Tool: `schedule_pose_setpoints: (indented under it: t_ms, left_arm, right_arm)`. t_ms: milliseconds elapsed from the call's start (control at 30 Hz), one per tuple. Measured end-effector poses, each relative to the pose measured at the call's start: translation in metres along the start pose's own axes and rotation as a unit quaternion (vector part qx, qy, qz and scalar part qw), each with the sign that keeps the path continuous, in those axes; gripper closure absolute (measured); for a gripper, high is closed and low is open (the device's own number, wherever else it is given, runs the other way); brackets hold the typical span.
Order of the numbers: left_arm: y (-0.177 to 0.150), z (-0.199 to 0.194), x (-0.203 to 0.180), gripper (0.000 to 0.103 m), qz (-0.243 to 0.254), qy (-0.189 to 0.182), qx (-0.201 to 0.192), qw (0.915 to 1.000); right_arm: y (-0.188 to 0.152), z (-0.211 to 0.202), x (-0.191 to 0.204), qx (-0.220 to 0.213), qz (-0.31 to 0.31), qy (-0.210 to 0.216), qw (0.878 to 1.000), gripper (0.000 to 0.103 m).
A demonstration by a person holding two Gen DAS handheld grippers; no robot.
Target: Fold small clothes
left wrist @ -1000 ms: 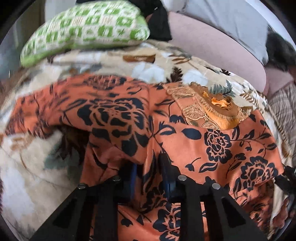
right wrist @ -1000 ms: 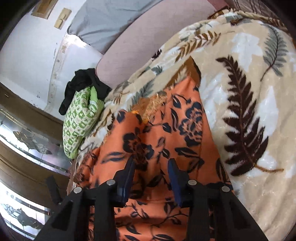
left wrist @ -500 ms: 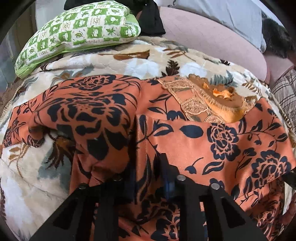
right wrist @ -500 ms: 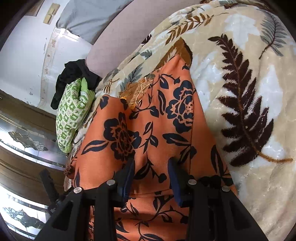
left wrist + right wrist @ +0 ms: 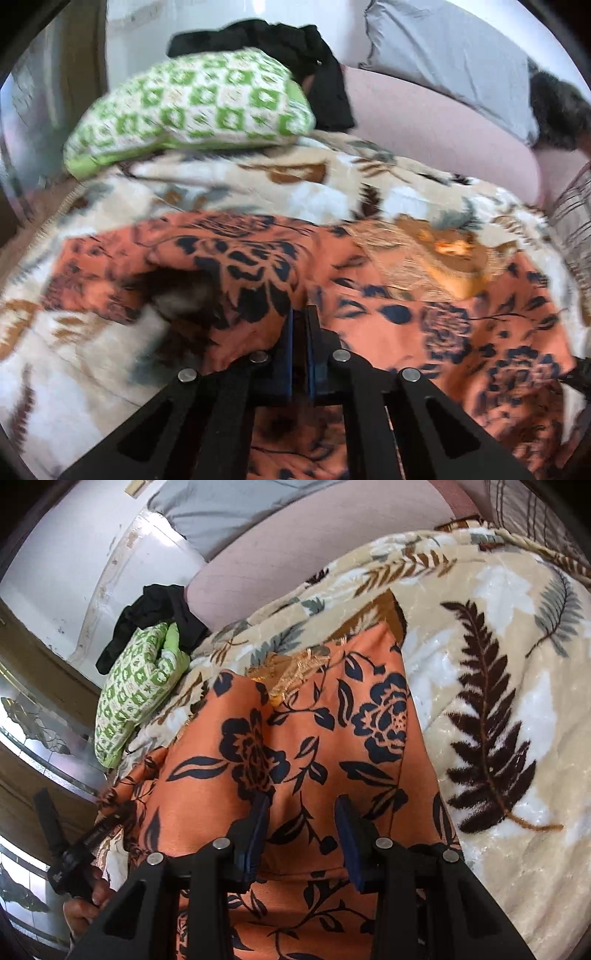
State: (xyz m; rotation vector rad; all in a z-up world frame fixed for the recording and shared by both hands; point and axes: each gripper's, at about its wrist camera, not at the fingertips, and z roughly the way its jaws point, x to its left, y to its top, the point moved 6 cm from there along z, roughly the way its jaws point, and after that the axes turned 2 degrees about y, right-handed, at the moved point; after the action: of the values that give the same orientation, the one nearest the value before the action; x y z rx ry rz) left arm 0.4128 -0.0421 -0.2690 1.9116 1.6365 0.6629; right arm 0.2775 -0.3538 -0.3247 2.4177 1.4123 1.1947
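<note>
Orange floral garment (image 5: 436, 325) lies spread on the blanket (image 5: 258, 184) on the bed, gold-embroidered neck (image 5: 417, 254) at the far end, hem toward the grippers.

L gripper (image 5: 300, 332): jaws pinched nearly together on a raised ridge of the garment's left side. Cloth bunches up between the pads, so it reads as a firm pinch, prob. to carry that side over for a fold. A dark hollow shows beside the lifted ridge, i.e. the cloth is off the blanket there; frame is blurred, so edge detail is unclear.

R gripper (image 5: 301, 834): jaws part-open, a moderate gap. Garment runs under and between the fingers, but the pads don't look pressed on it. Can't tell for sure if the lower edge is caught; looks like hovering/steadying over the right side w/o a grip, likely so that half stays flat while the left is worked.

In the right view the other gripper's handle and a hand (image 5: 83, 904) show at lower left, by the garment's left edge.

Green pillow (image 5: 192, 107) w/ a black cloth (image 5: 295, 48) sit beyond the blanket, well apart from the work.

Judgement: early stage, no fold laid yet.
</note>
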Motion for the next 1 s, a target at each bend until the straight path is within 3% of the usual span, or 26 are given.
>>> schedule_pose_setpoints:
  t_ms: [67, 167, 267, 300, 333, 367, 400, 433, 533, 600, 633, 700, 767, 933, 1000]
  left_arm:
    - [0.0, 0.004, 0.007, 0.098, 0.0, 0.012, 0.001, 0.9999]
    - [-0.003, 0.007, 0.007, 0.098, -0.019, -0.019, 0.022, 0.9994]
    - [-0.005, 0.003, -0.01, 0.097, 0.006, -0.042, 0.029, 0.9987]
    - [-0.008, 0.004, -0.017, 0.09, 0.015, -0.043, 0.038, 0.9983]
    - [-0.012, 0.007, -0.023, 0.074, 0.026, -0.046, 0.049, 0.9974]
    - [-0.015, 0.01, -0.026, 0.064, 0.033, -0.046, 0.056, 0.9968]
    - [-0.018, 0.013, -0.026, 0.058, 0.038, -0.039, 0.064, 0.9965]
    - [-0.018, 0.014, -0.021, 0.058, 0.031, -0.023, 0.069, 0.9969]
    - [-0.009, -0.001, 0.002, 0.057, -0.022, -0.039, 0.052, 0.9976]
    - [-0.003, -0.007, 0.03, 0.053, -0.061, -0.027, 0.044, 0.9968]
    - [-0.004, -0.004, 0.041, 0.053, -0.081, -0.023, 0.049, 0.9953]
    - [-0.009, 0.0, 0.072, 0.053, -0.149, -0.033, 0.065, 0.9861]
    - [-0.012, -0.001, 0.098, 0.053, -0.199, -0.037, 0.064, 0.9771]
    - [-0.03, -0.001, 0.169, 0.046, -0.267, 0.064, 0.068, 0.9591]
    - [-0.039, 0.003, 0.184, 0.046, -0.296, 0.064, 0.085, 0.9491]
  right_arm:
    - [-0.002, 0.008, -0.004, 0.018, 0.004, -0.012, 1.0, 0.063]
    - [-0.003, 0.011, -0.006, 0.021, 0.005, -0.016, 1.0, 0.063]
    - [0.001, 0.001, 0.007, 0.002, -0.016, 0.005, 1.0, 0.063]
    - [0.002, -0.001, 0.013, -0.003, -0.027, 0.008, 1.0, 0.063]
    - [0.001, 0.001, 0.015, 0.002, -0.037, 0.0, 0.999, 0.06]
    - [-0.001, 0.006, 0.014, 0.015, -0.042, -0.011, 0.999, 0.054]
    - [-0.006, 0.016, 0.01, 0.042, -0.043, -0.027, 0.998, 0.054]
    - [-0.01, 0.024, 0.006, 0.056, -0.044, -0.032, 0.997, 0.054]
    - [-0.004, 0.009, 0.014, 0.036, -0.051, -0.033, 0.998, 0.054]
    - [0.006, -0.019, 0.025, -0.017, -0.07, -0.049, 0.996, 0.053]
    - [0.009, -0.032, 0.032, -0.042, -0.079, -0.057, 0.994, 0.047]
    - [0.012, -0.057, 0.056, -0.081, -0.098, -0.039, 0.991, 0.033]
    - [0.008, -0.068, 0.092, -0.084, -0.123, 0.007, 0.989, 0.025]
    - [-0.023, -0.016, 0.179, 0.01, -0.164, 0.073, 0.984, 0.024]
    - [-0.039, 0.02, 0.206, 0.048, -0.174, 0.074, 0.981, 0.024]
